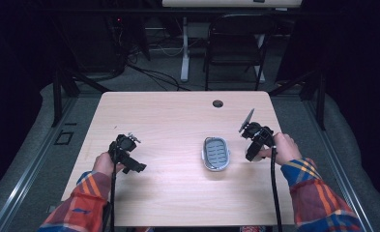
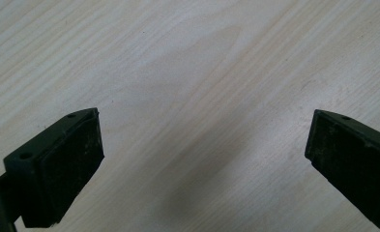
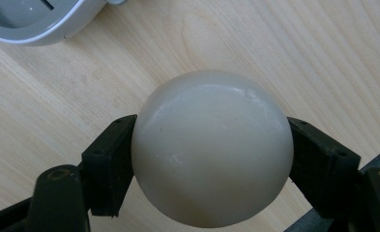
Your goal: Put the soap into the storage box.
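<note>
From the high view, your right tongs (image 1: 253, 147) sit just right of the grey soap dish (image 1: 215, 153) on the desk (image 1: 178, 121), way closer than your left tongs (image 1: 127, 154). The dish's long axis runs away from you. Left gripper view: those tongs are spread, nothing between. Right gripper view: yours are clamped on a pale round soap (image 3: 211, 147), with the dish up and left of it.

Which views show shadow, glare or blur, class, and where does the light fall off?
High view: the table is lit, its surroundings almost black. Left gripper view: a soft shadow lies on the wood between the open jaws, whose edges look slightly blurred. Right gripper view: the pale round soap shows faint highlights up top, darker below; the dish rim is bright.
</note>
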Tool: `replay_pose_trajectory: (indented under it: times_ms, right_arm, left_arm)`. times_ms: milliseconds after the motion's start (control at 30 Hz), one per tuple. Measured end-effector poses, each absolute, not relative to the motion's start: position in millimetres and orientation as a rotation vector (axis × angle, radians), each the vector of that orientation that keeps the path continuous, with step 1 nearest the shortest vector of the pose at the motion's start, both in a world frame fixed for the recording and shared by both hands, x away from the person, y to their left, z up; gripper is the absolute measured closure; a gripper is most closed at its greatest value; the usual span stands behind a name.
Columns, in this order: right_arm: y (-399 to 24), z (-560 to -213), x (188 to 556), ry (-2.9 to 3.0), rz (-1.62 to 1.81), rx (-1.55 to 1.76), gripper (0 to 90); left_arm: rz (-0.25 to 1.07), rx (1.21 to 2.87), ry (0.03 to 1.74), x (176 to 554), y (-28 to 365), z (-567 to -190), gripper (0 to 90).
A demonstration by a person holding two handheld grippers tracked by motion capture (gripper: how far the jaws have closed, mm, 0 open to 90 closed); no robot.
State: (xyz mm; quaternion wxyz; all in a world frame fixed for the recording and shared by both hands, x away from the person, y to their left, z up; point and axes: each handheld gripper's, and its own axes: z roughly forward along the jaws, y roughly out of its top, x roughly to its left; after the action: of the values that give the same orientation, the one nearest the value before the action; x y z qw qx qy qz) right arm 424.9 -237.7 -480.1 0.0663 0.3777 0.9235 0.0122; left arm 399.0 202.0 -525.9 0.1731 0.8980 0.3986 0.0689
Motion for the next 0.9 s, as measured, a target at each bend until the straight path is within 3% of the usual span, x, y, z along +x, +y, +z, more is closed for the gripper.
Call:
replay_pose_trajectory:
  times_ms: [900]
  right_arm:
    - [-216.3,-451.3,435.1,2.79,0.043,1.079,24.2]
  left_arm:
    - [0.191,2.553,1.116,398.8,201.3,-526.5,0.0]
